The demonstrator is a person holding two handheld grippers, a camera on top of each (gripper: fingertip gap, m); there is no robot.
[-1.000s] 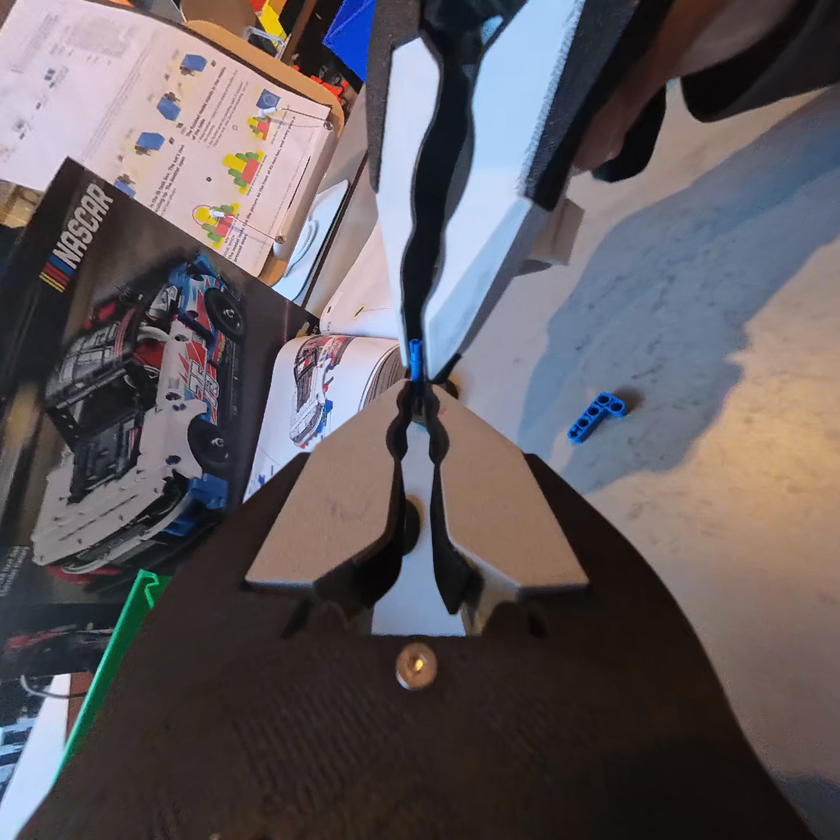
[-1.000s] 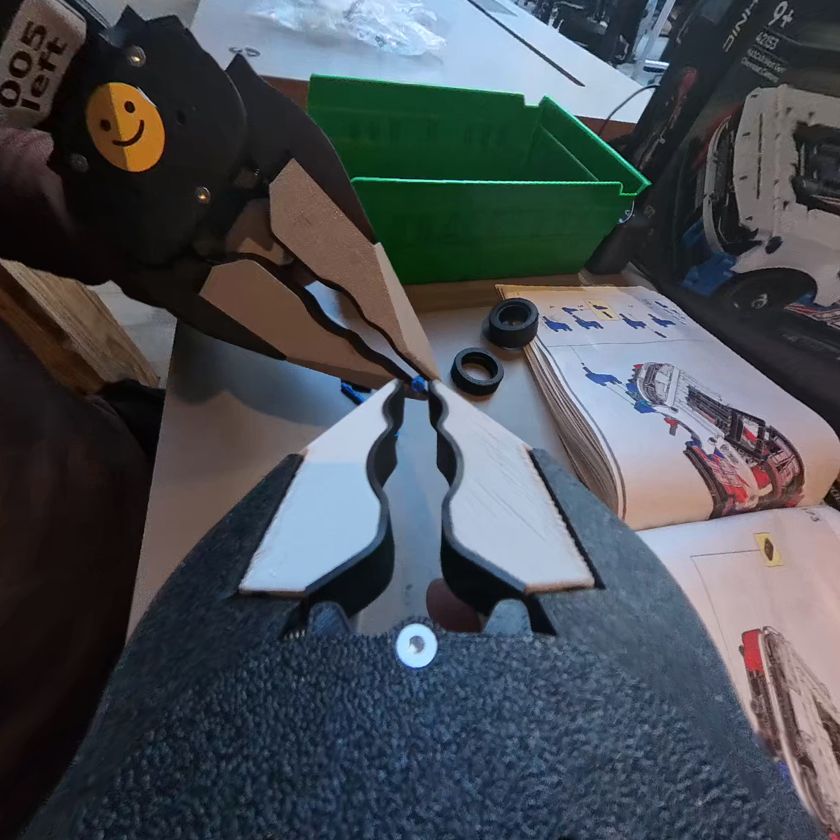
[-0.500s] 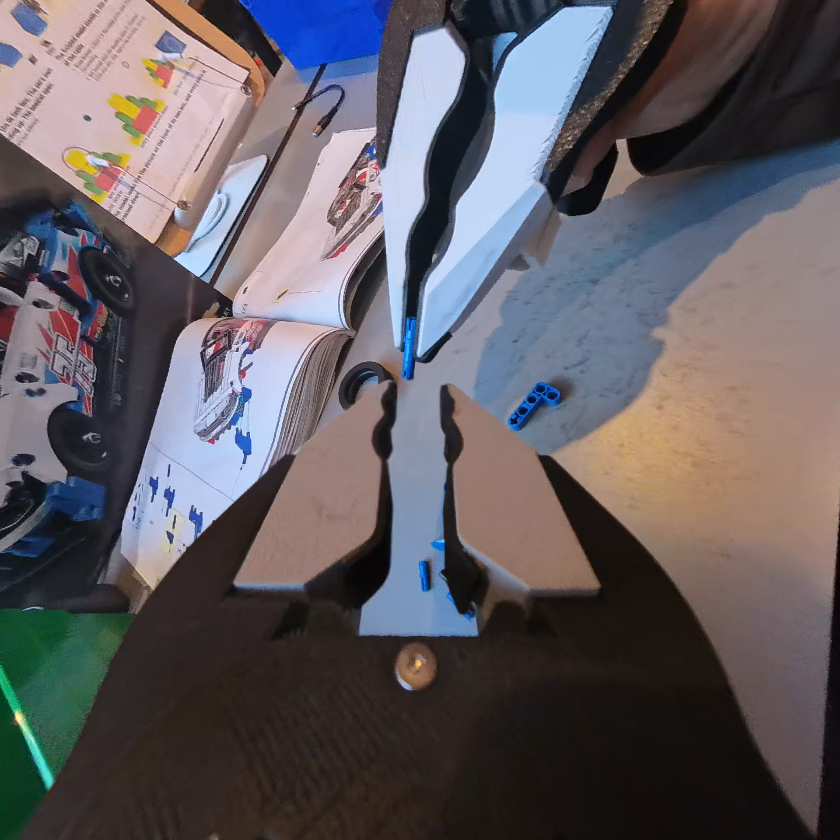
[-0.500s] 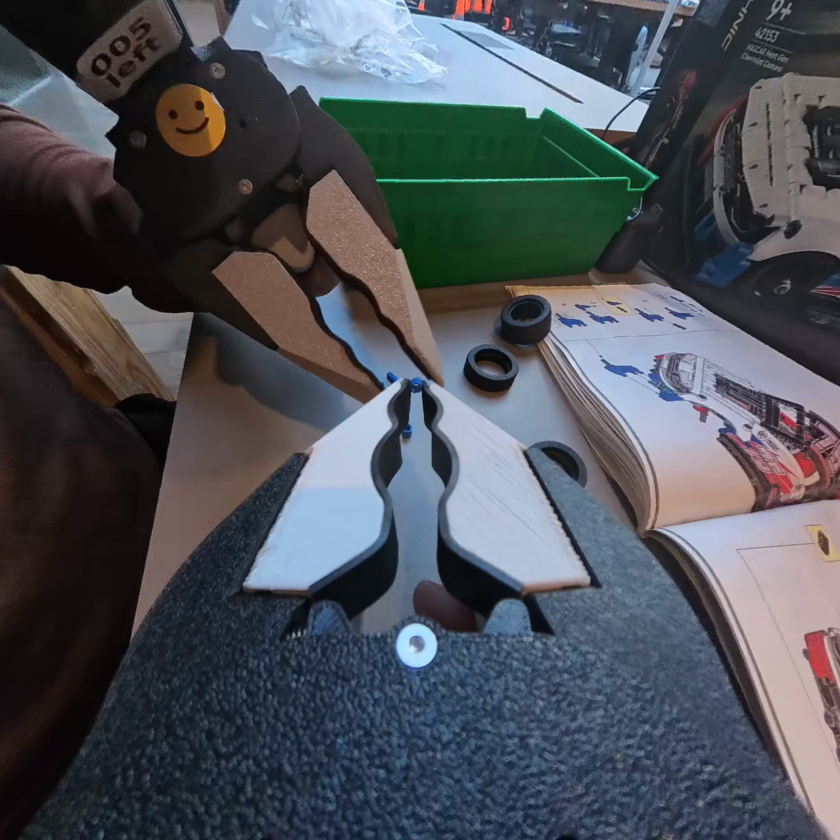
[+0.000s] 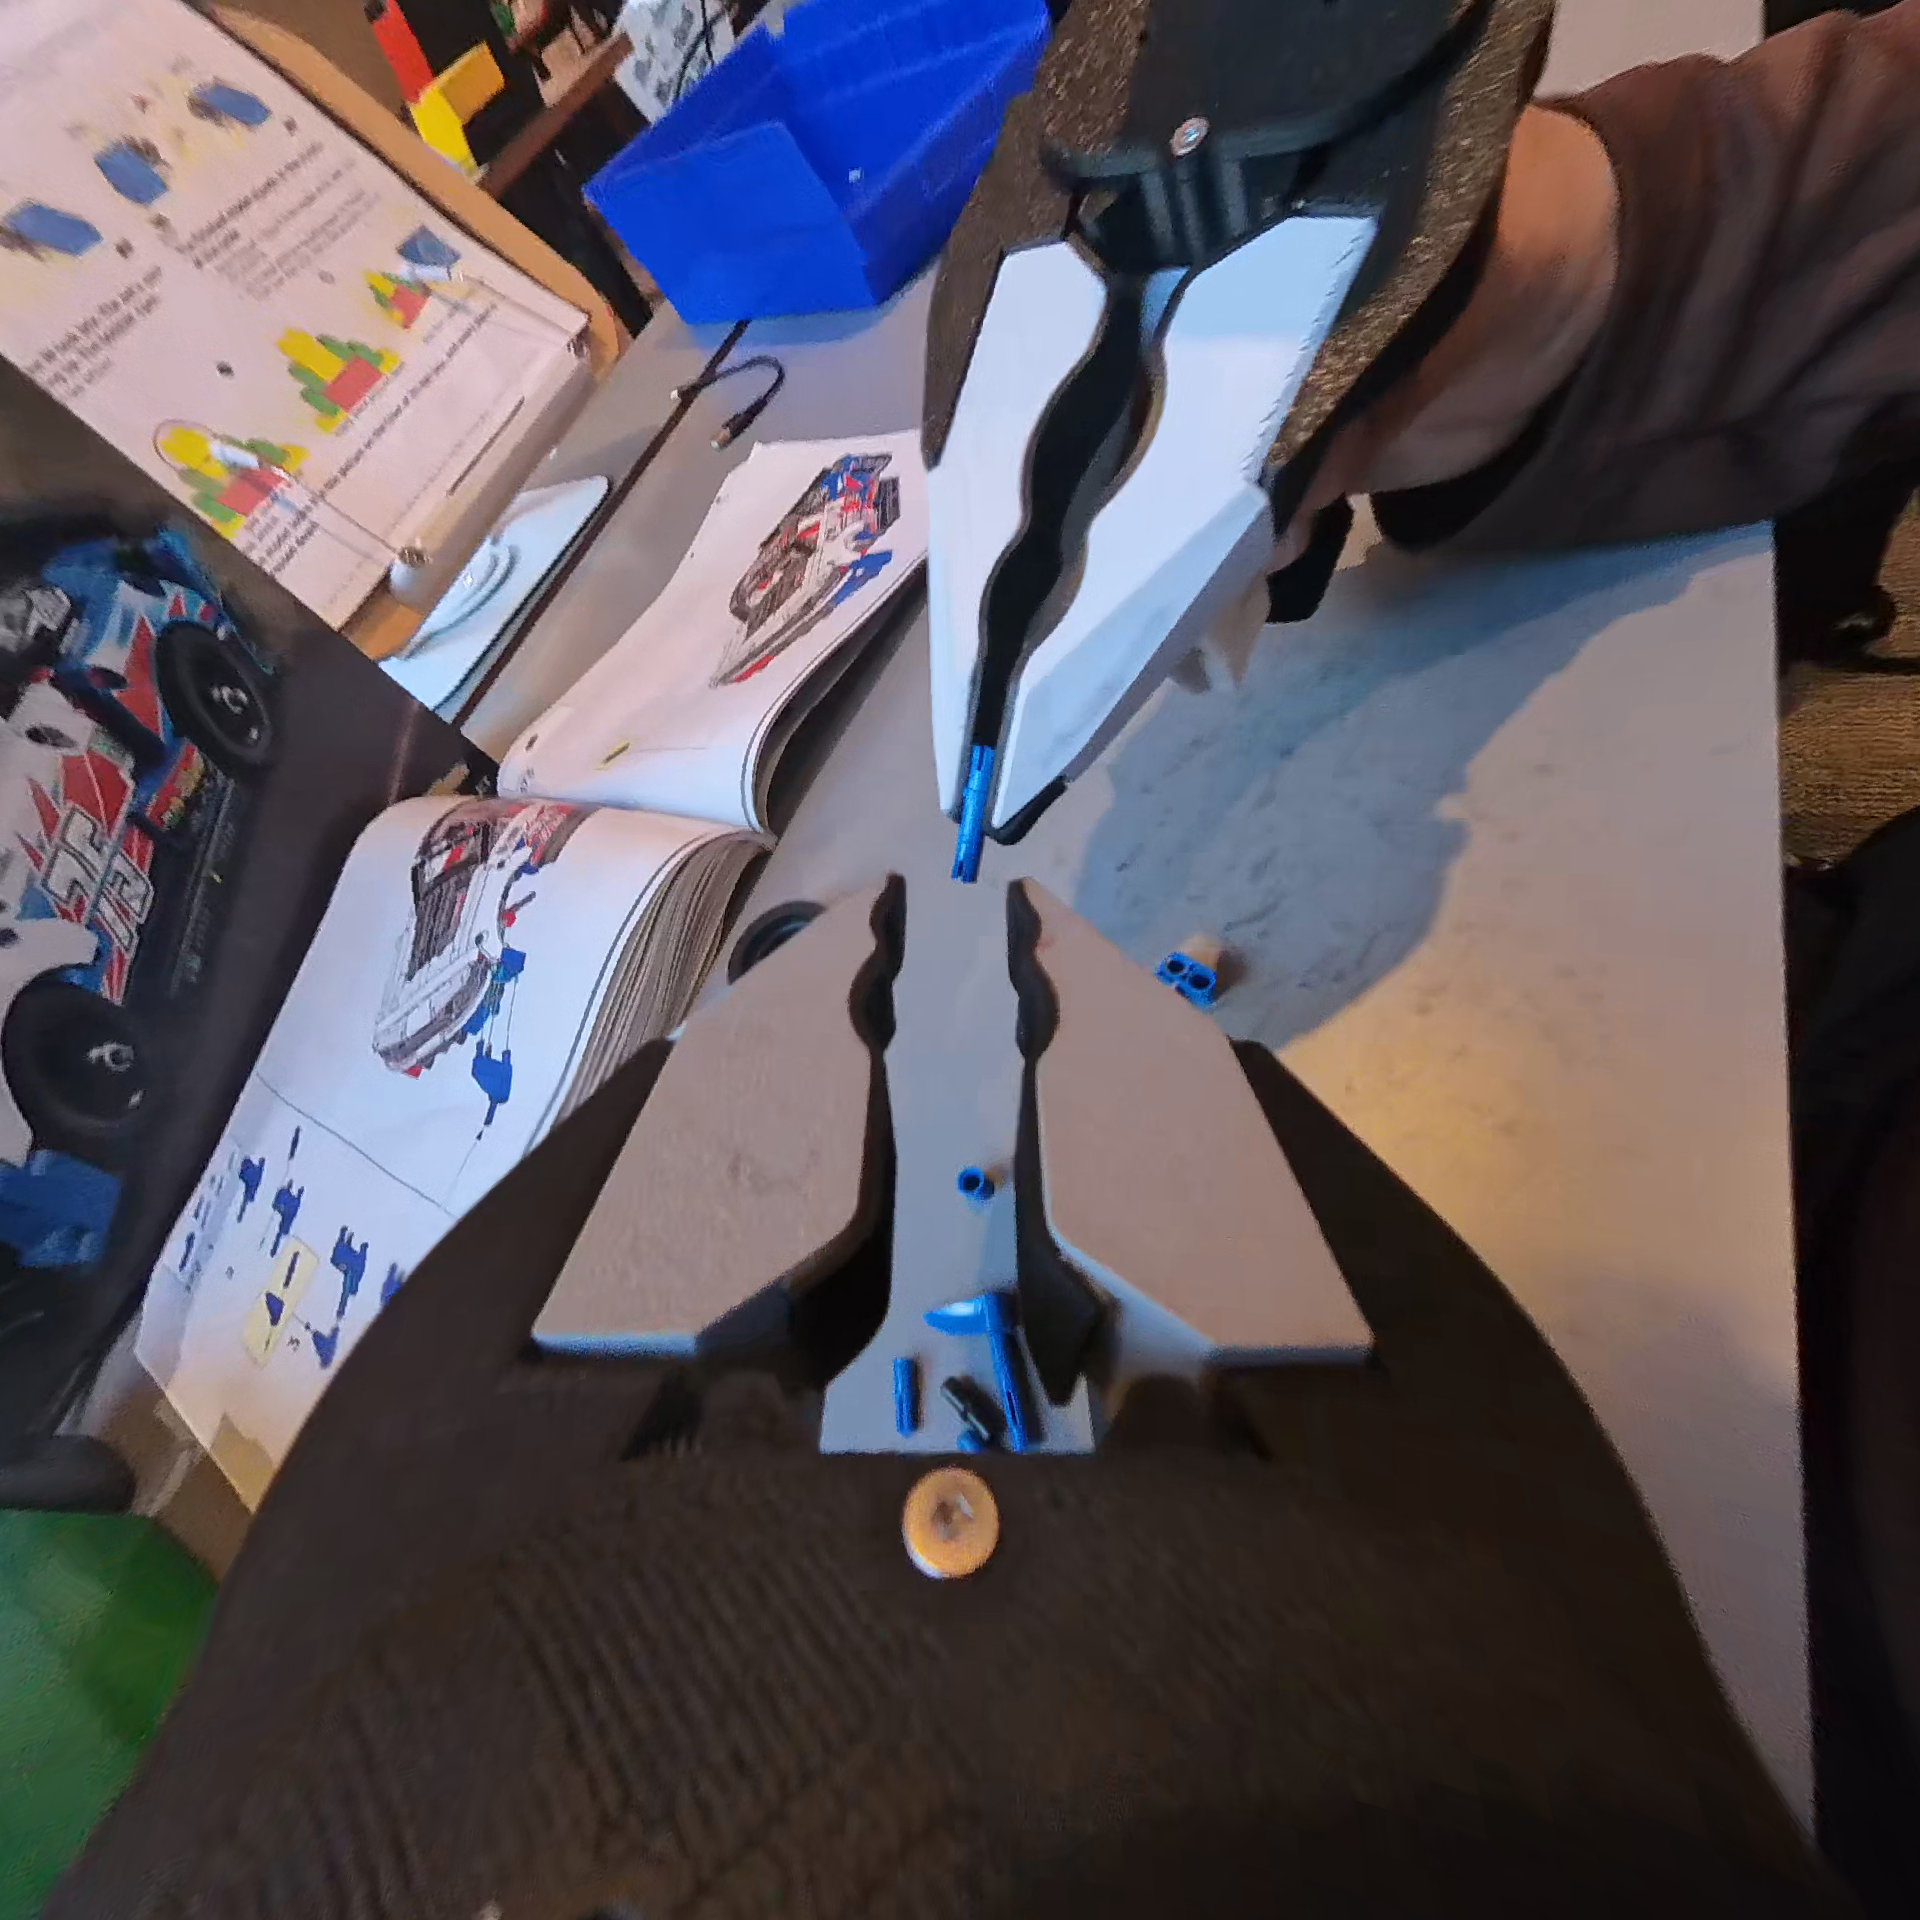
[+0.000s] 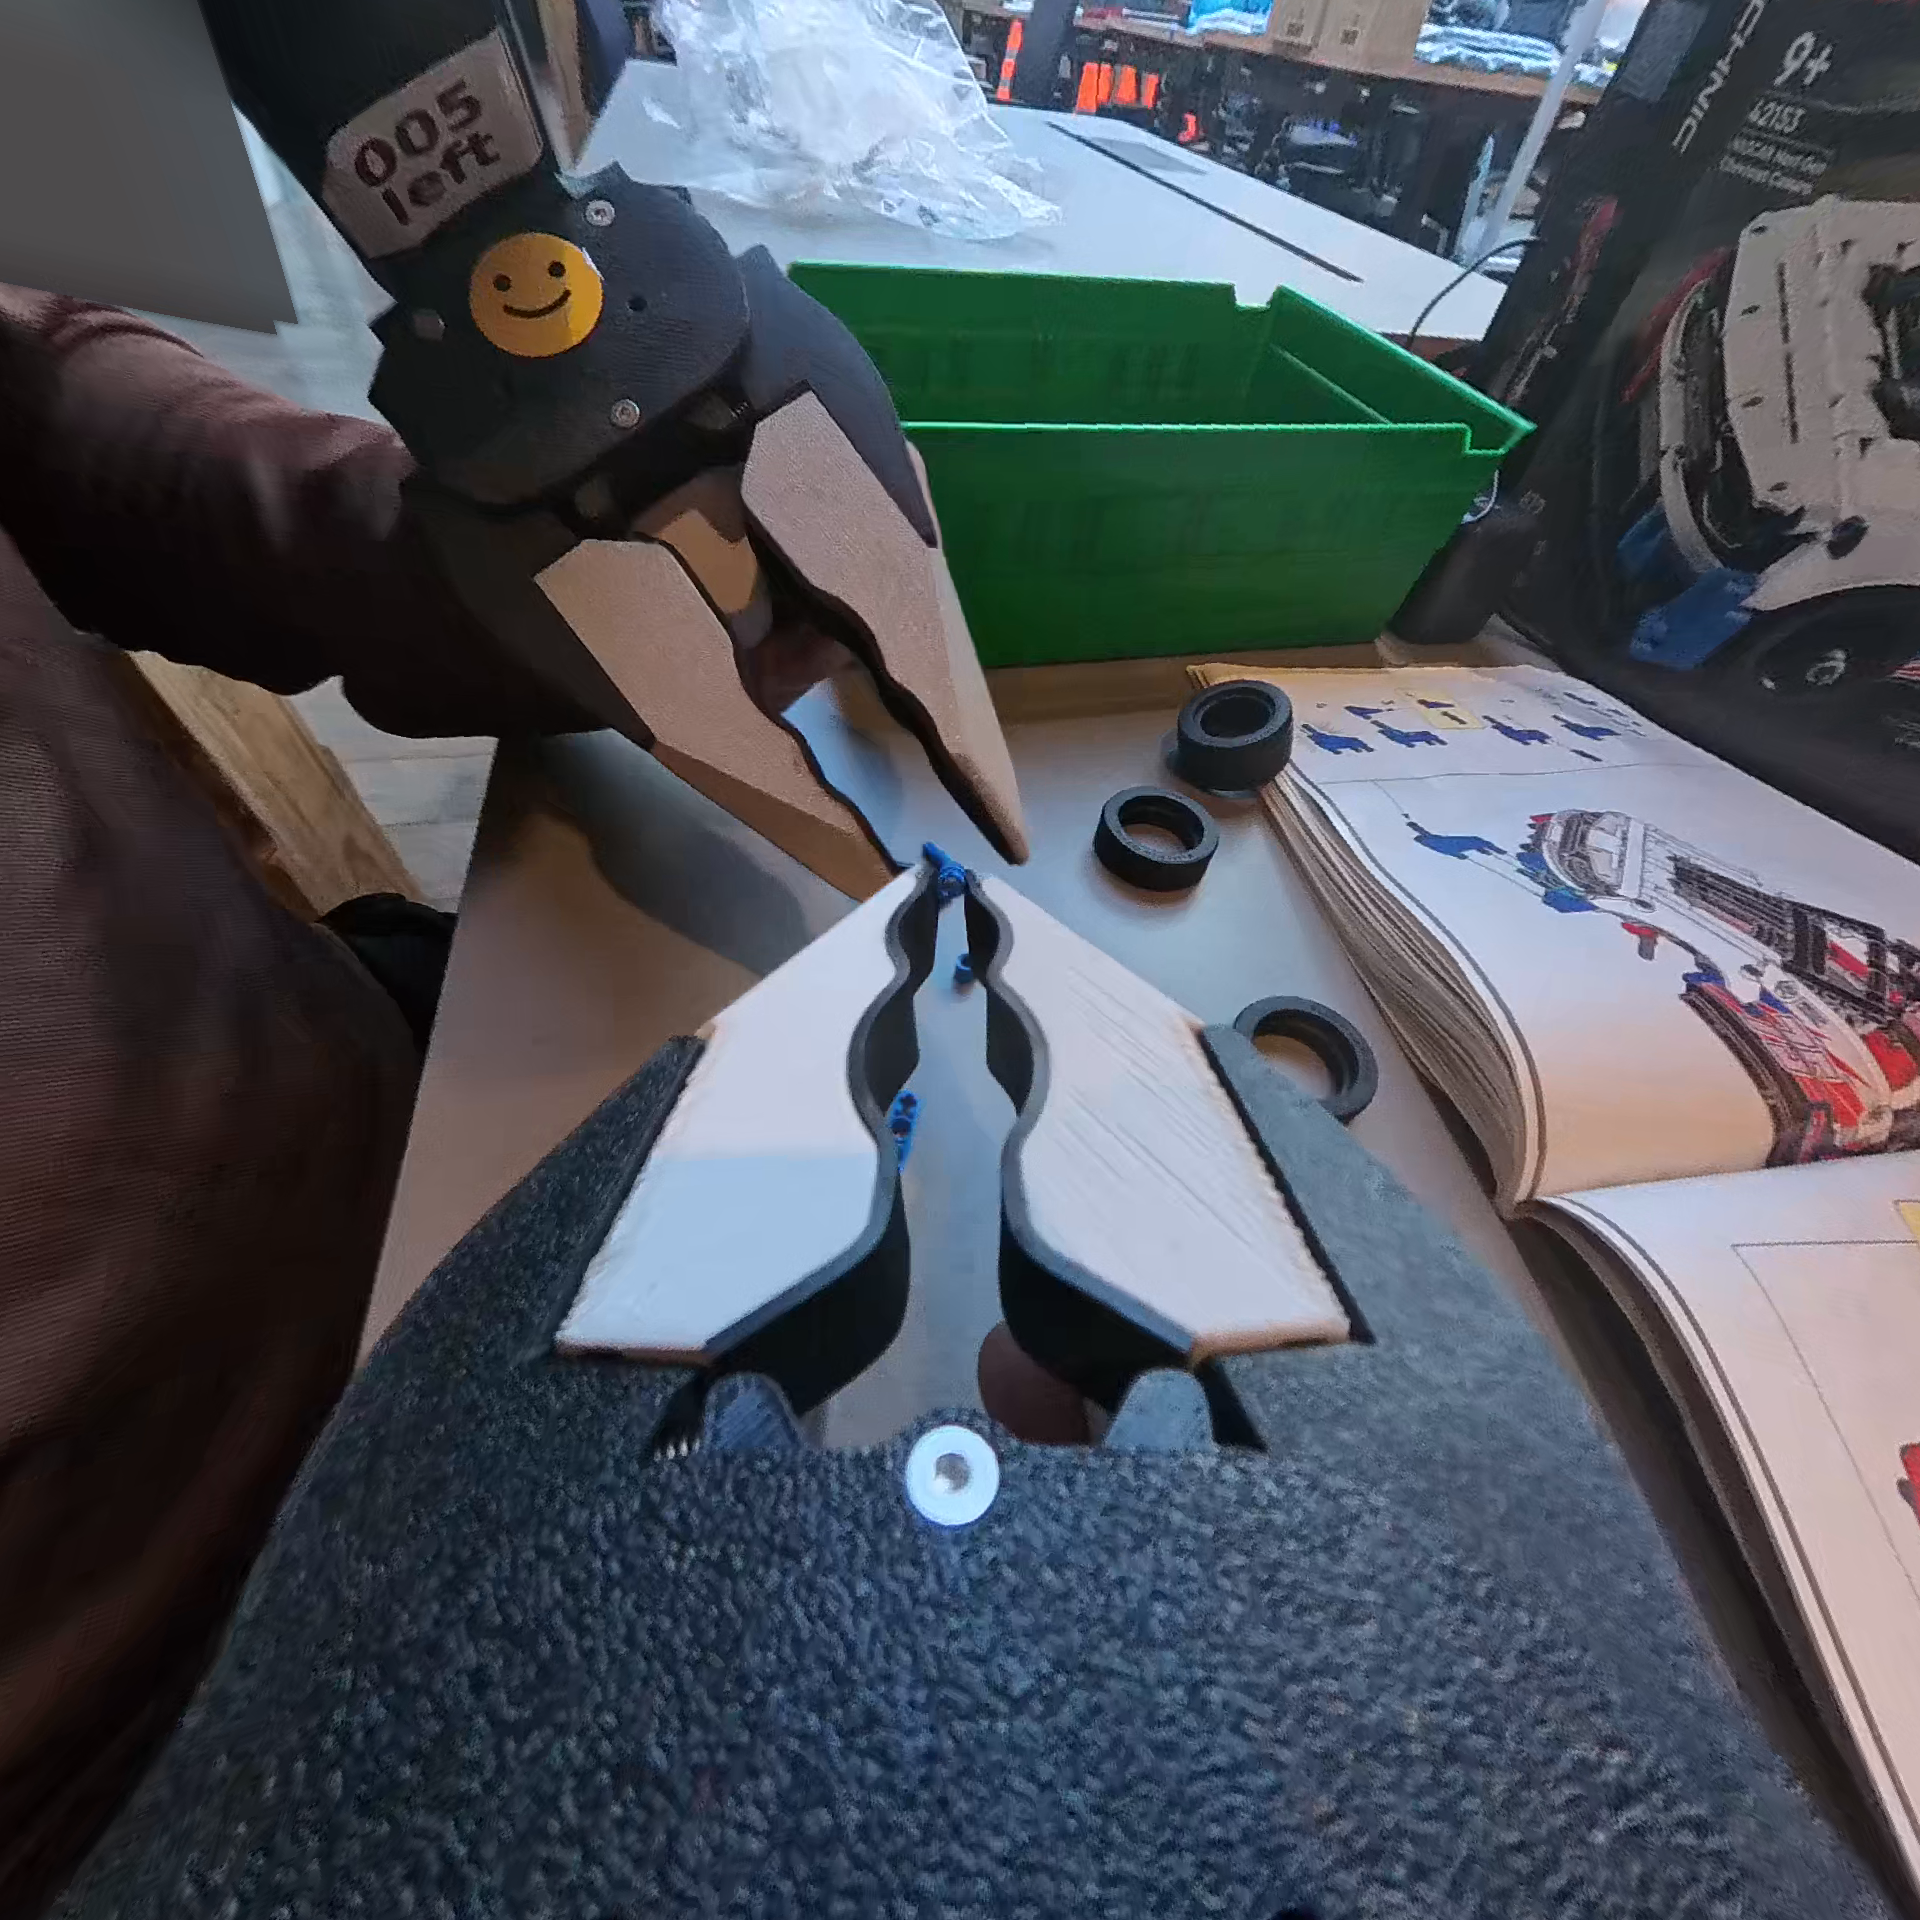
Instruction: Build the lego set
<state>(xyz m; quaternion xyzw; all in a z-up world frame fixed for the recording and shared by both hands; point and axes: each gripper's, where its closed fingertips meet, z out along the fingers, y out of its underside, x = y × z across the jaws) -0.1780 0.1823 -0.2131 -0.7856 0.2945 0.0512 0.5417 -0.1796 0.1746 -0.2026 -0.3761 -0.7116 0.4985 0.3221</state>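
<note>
Left wrist view shows the left gripper (image 5: 954, 899) with its jaws apart and empty over the counter (image 5: 1455, 1143), while opposite it the right gripper (image 5: 971, 821) is clamped on a blue pin (image 5: 968, 816); loose blue pieces (image 5: 977, 1351) lie on the counter below. Right wrist view has the right gripper (image 6: 948, 883) pinching the blue pin (image 6: 945, 878) at its tips, the left gripper (image 6: 951, 847) spread just beyond, with black tyres (image 6: 1153, 836) and an open instruction book (image 6: 1558, 883) beside a green bin (image 6: 1143, 520).

Each black, grainy claw (image 6: 948, 878) has pale wavy-edged fingers (image 6: 1143, 1143), a silver screw (image 6: 952, 1474), and maroon sleeves (image 6: 187, 499).
</note>
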